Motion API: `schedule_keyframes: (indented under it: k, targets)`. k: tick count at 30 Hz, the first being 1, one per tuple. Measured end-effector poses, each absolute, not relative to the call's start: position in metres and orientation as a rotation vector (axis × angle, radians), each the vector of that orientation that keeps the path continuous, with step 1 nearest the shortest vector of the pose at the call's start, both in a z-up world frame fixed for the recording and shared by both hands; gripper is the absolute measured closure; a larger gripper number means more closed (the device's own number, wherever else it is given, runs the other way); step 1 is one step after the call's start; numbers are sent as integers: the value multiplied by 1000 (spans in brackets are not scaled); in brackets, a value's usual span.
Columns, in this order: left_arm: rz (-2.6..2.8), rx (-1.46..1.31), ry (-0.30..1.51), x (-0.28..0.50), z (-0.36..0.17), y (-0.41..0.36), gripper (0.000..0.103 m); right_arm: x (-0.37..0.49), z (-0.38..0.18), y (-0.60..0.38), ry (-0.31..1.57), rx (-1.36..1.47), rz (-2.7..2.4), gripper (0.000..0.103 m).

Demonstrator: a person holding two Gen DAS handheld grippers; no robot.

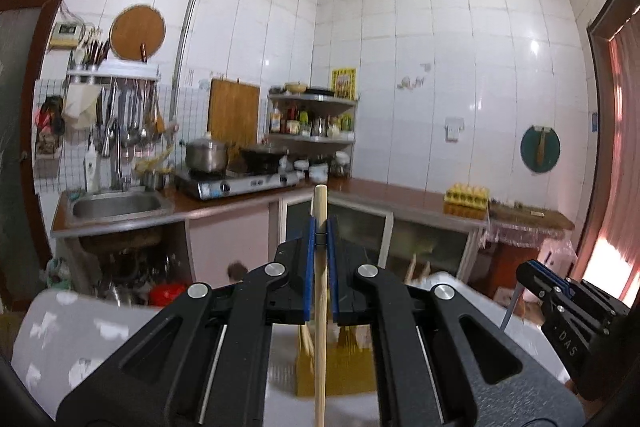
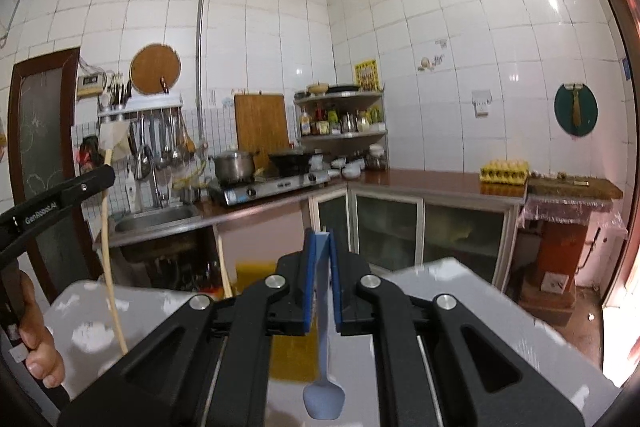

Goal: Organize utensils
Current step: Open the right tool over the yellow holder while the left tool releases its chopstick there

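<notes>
a kitchen seen from two handheld grippers: the left gripper (image 1: 321,227) is clamped tight on a wooden stick handle (image 1: 320,307), which hangs straight down between its blue pads (image 1: 311,267) with its rounded tip poking just above them; the lower end runs out of the picture, so what sort of utensil it is cannot be told. the right gripper (image 2: 321,247) is likewise closed, pinching the handle of a pale blue spoon (image 2: 324,397) whose bowl dangles below the jaws over a grey patterned table (image 2: 100,327). much of that table is hidden behind the black linkages — a yellow mat (image 1: 344,367) on it shows only in slices, with blurred stick-like shapes on it too soft to name. in the right wrist view the left gripper (image 2: 108,175) enters from the left edge with the stick (image 2: 107,247) hanging from it, and part of a hand (image 2: 38,327) shows at the frame's border. in the left wrist view the right gripper (image 1: 524,273) is cut off at the right. beyond: white tiled walls, a steel sink (image 1: 118,205), a gas stove (image 1: 240,181) with a steel pot (image 1: 206,155) and a dark wok (image 1: 262,154), a corner shelf of bottles (image 1: 312,119), a yellow egg tray (image 1: 467,195) on the brown countertop (image 1: 392,197) — and pink light at the right rim.
</notes>
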State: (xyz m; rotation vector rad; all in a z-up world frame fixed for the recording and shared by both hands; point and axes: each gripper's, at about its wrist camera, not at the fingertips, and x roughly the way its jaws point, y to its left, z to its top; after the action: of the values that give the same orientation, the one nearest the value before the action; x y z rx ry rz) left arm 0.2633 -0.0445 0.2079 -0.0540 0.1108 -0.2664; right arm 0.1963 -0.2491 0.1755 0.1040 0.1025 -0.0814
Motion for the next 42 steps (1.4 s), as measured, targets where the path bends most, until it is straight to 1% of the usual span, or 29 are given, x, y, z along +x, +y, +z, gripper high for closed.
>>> schedule_keyframes:
  k: [6, 12, 15, 18, 25, 29, 32, 33, 34, 35, 36, 37, 38, 39, 40, 41, 42]
  targets:
    - [-278, -46, 21, 313, 235, -66, 98, 239, 209, -249, 63, 122, -57, 95]
    - [-289, -37, 9, 368, 231, -89, 98, 281, 213, -247, 46, 135, -42, 96]
    - [-297, -32, 29, 394, 215, -98, 98, 301, 205, -246, 56, 140, -35, 96]
    - [-305, -49, 78, 416, 185, -101, 98, 318, 192, -242, 75, 145, -33, 96]
    - [-279, -27, 180, 433, 127, -96, 98, 345, 144, -242, 172, 139, -31, 96]
    - [-266, -9, 229, 434, 109, -89, 98, 354, 121, -247, 262, 146, -26, 95]
    - [-255, -17, 249, 424, 108, -79, 97, 357, 109, -247, 332, 148, -24, 95]
    - [-261, -27, 258, 420, 110, -74, 89, 356, 107, -248, 352, 141, -30, 95]
    - [-264, -45, 267, 412, 114, -66, 74, 351, 105, -248, 370, 128, -39, 93]
    - [-258, -61, 266, 405, 119, -58, 64, 347, 105, -250, 379, 118, -53, 89]
    - [-248, -70, 259, 397, 122, -52, 48, 341, 106, -253, 384, 114, -66, 74]
    - [-235, -75, 254, 389, 127, -44, 38, 330, 107, -257, 384, 121, -79, 53]
    - [-229, -76, 257, 378, 133, -35, 36, 321, 109, -260, 383, 128, -90, 47]
    - [-229, -76, 263, 371, 138, -29, 34, 313, 109, -262, 385, 129, -95, 47]
    - [-233, -79, 270, 361, 143, -19, 28, 302, 109, -263, 395, 122, -104, 47]
    - [-235, -81, 272, 351, 146, -13, 22, 293, 110, -263, 405, 117, -112, 47]
    - [-232, -82, 273, 342, 150, -6, 13, 282, 109, -264, 416, 115, -118, 45]
